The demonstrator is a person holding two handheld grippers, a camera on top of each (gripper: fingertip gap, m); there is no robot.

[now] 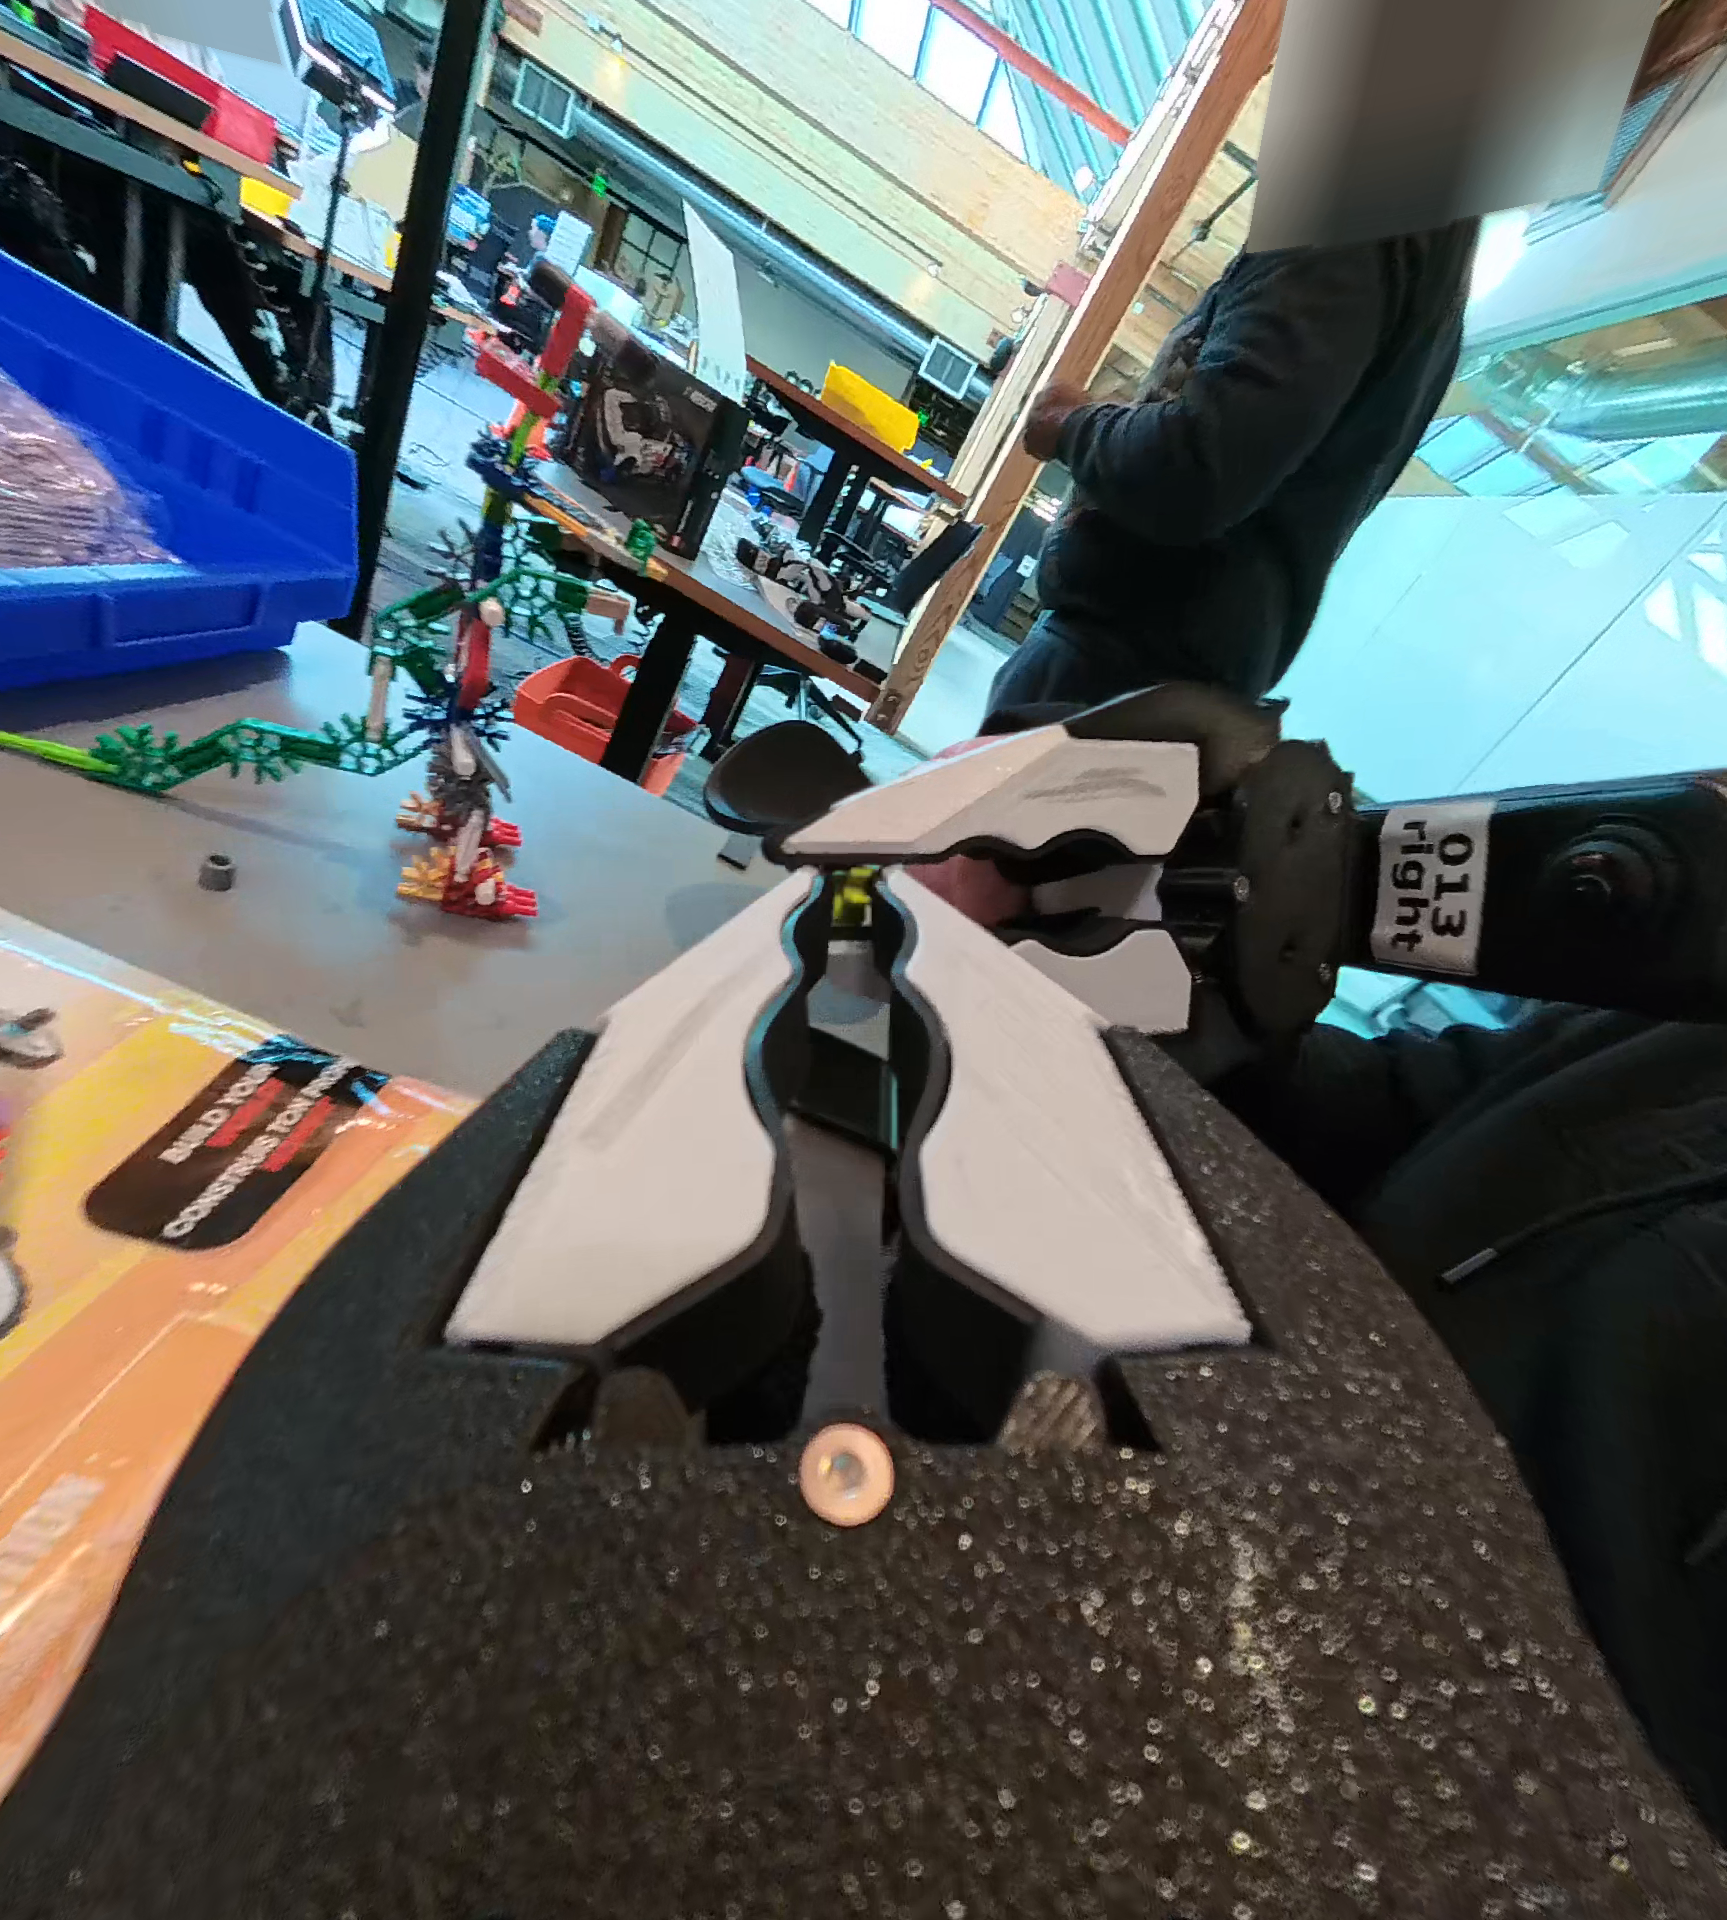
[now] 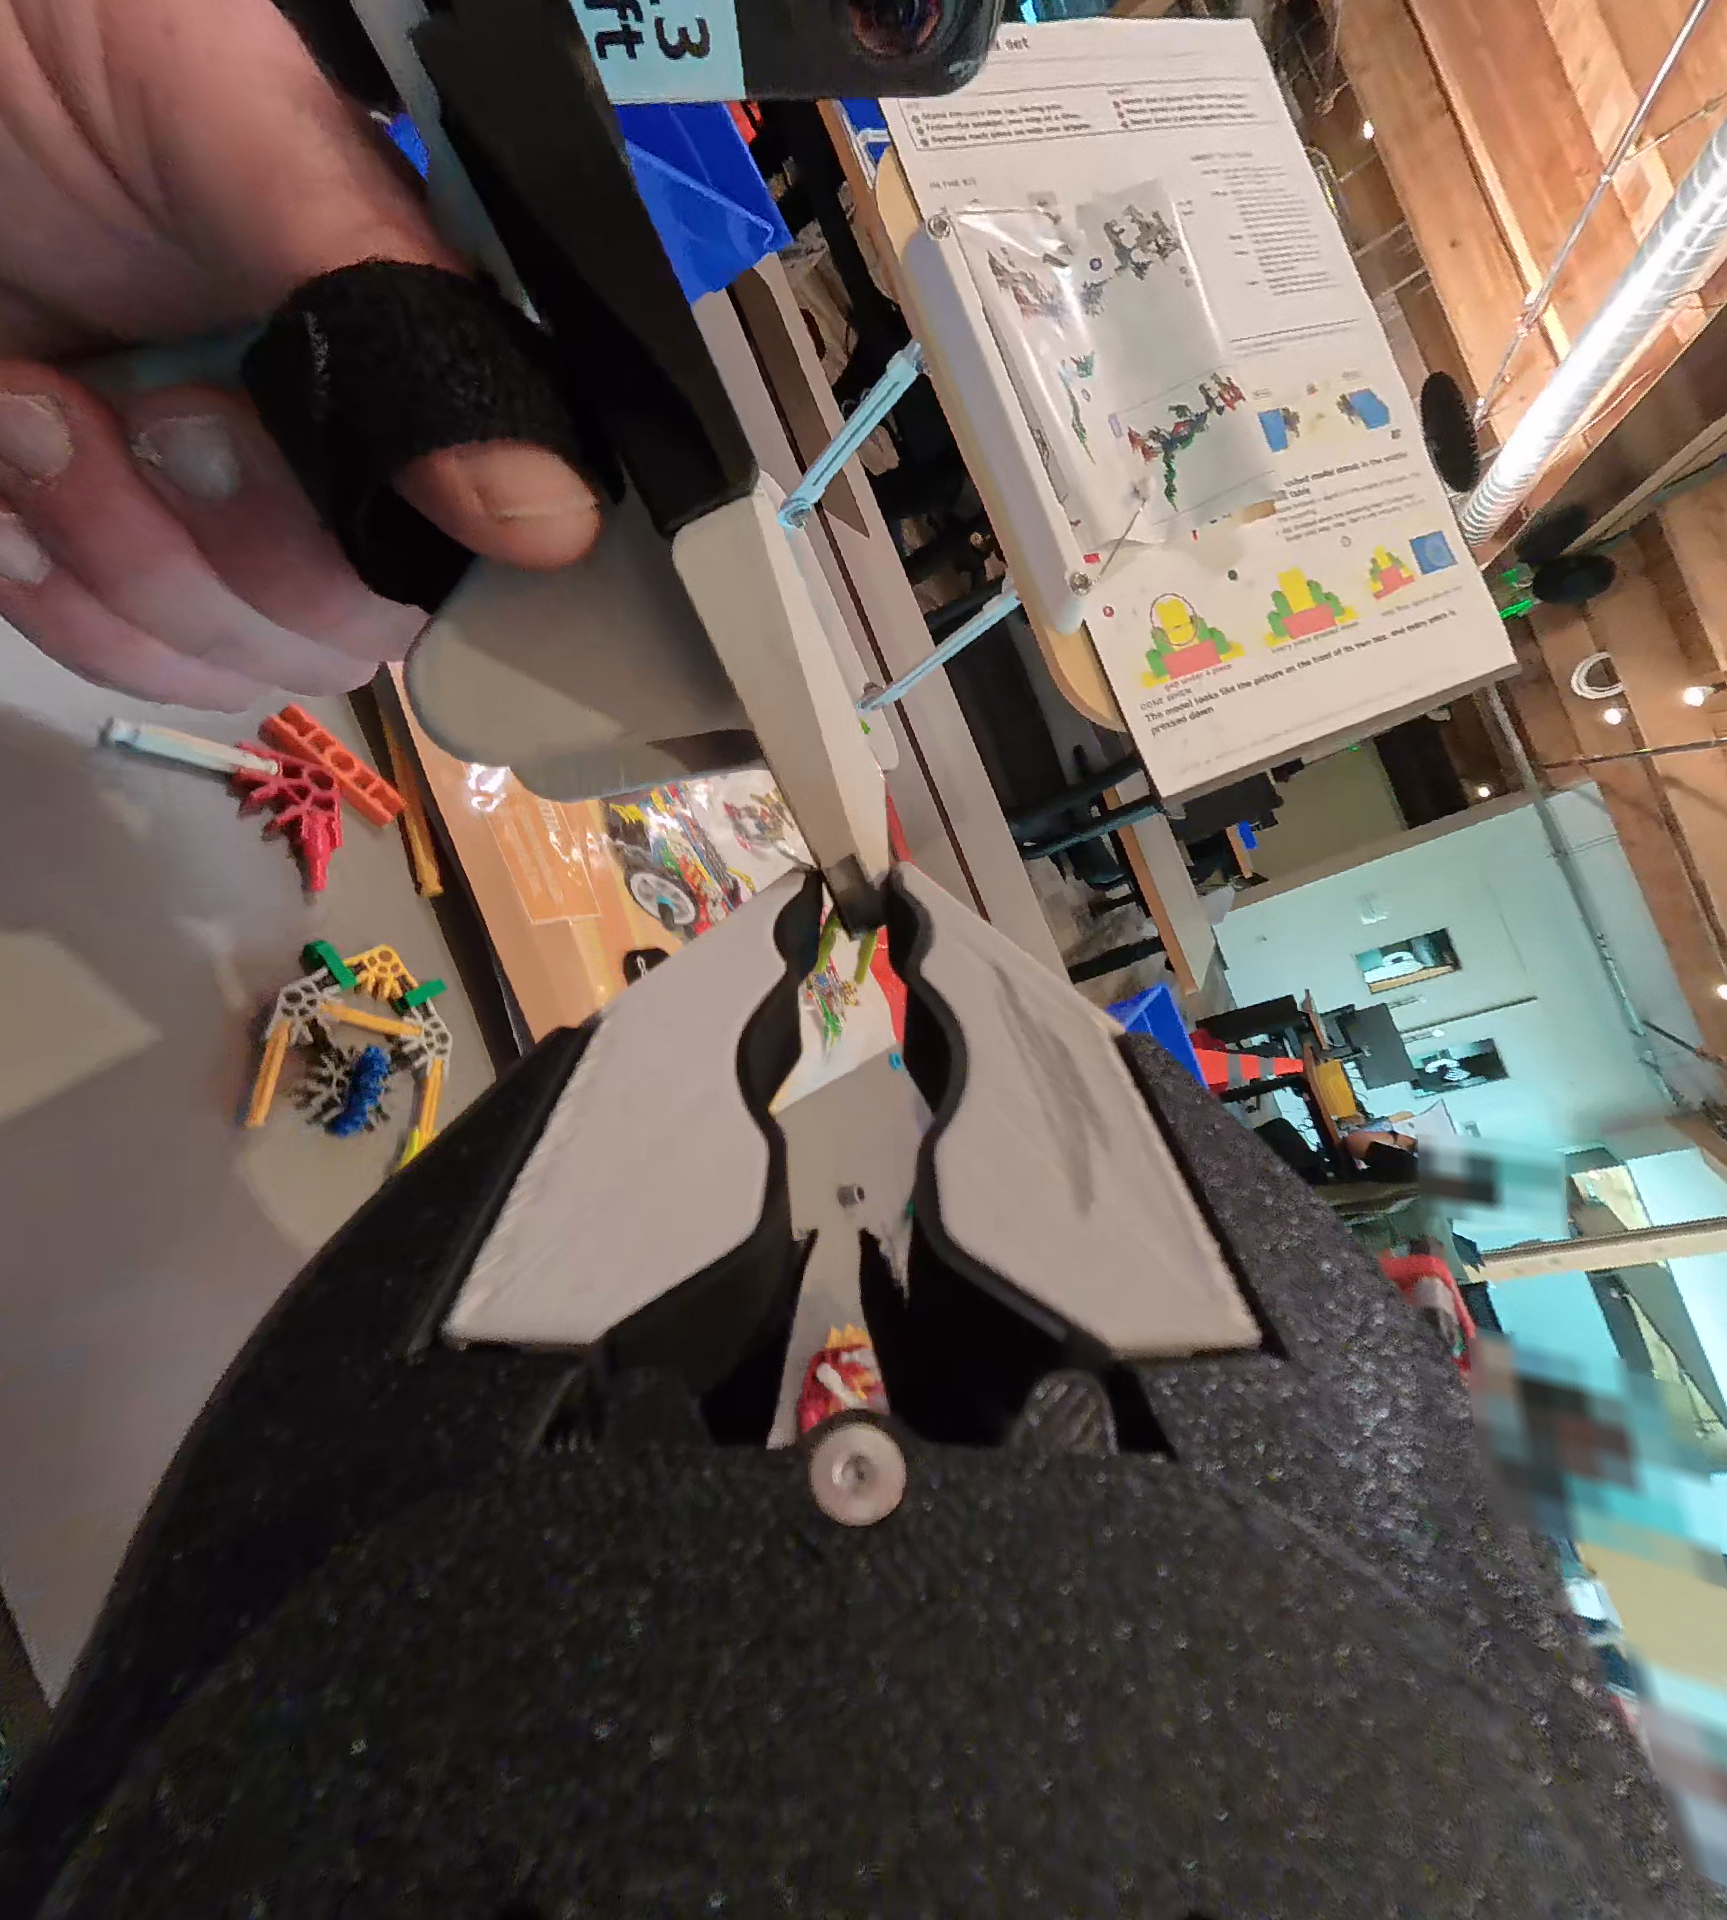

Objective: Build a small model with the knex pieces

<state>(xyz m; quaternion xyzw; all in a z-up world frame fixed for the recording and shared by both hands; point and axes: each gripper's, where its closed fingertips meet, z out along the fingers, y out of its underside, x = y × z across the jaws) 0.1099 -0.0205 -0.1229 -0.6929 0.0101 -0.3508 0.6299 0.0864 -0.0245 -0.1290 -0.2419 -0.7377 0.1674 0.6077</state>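
Black grainy housing fills the bottom of both wrist views, with white fingers reaching forward from it. The left gripper [image 1: 851, 896] is clenched on a yellow-green rod [image 1: 851, 891] at its tips. The right gripper [image 2: 854, 902] comes in crosswise, its tips meeting the left's at the same rod [image 2: 867, 954]; whether it actually grips the rod cannot be told. A hand [image 2: 142, 343] with a black finger sleeve holds the left tool. Beyond, on the grey table [image 1: 319, 935], stands a tall rod-and-connector model [image 1: 469, 665], a blue bin [image 1: 132, 499] behind it, an orange box [image 1: 59, 1195] beside, and loose red and yellow pieces [image 2: 350, 1039].
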